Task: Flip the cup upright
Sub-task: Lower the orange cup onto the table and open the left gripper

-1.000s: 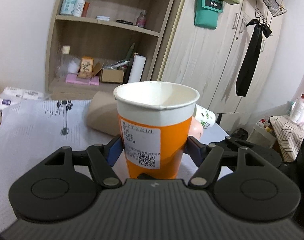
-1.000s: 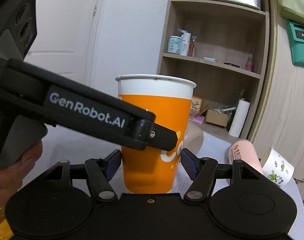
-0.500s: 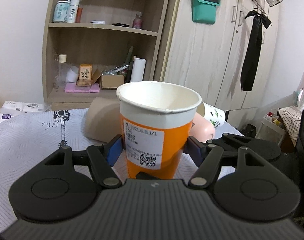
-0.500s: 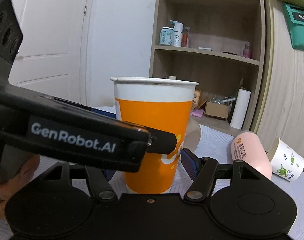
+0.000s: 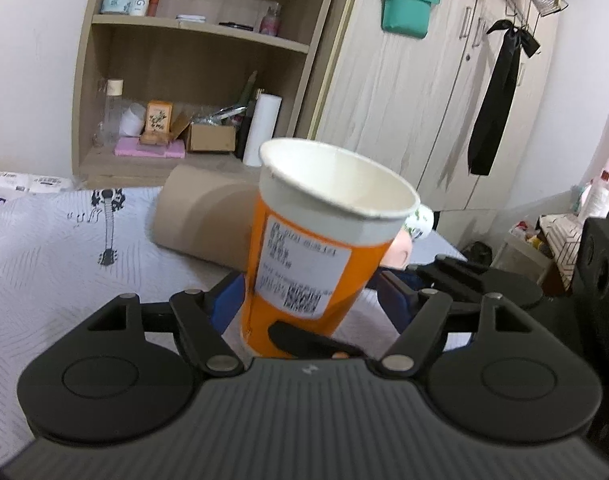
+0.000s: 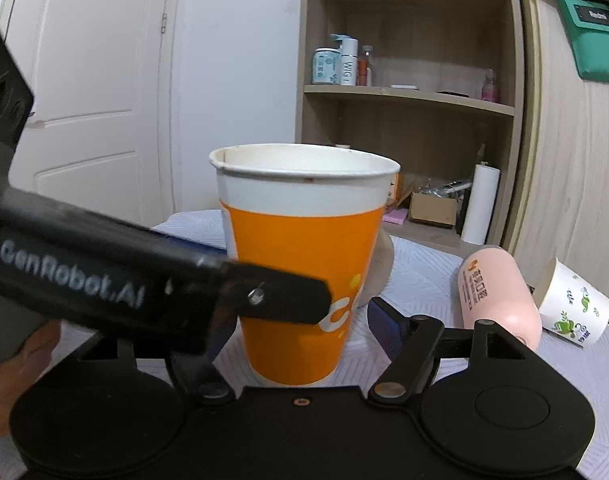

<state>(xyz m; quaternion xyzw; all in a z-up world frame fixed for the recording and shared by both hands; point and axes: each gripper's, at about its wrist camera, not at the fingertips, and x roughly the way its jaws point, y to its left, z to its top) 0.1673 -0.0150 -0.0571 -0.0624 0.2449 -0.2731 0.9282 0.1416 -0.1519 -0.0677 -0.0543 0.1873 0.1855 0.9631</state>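
An orange paper cup (image 5: 308, 264) with a white rim and a printed label stands mouth up on the cloth-covered table (image 5: 44, 248). It also shows in the right wrist view (image 6: 304, 264). My left gripper (image 5: 312, 300) is open, its blue pads on either side of the cup with gaps. In its tilted view the cup looks slanted. My right gripper (image 6: 300, 328) is open around the same cup from another side. The left gripper's black finger (image 6: 272, 296) crosses in front of the cup there.
A brown cup (image 5: 200, 220) lies on its side behind the orange one. A pink cup (image 6: 500, 292) and a white patterned cup (image 6: 572, 308) lie on their sides at the right. Wooden shelves (image 5: 208, 80) and a wardrobe (image 5: 424, 100) stand behind the table.
The left gripper has rolled and drawn back a little, so the cup looks tilted in its view. Both grippers' pads stand wider from the cup than before. The cup stays upright.
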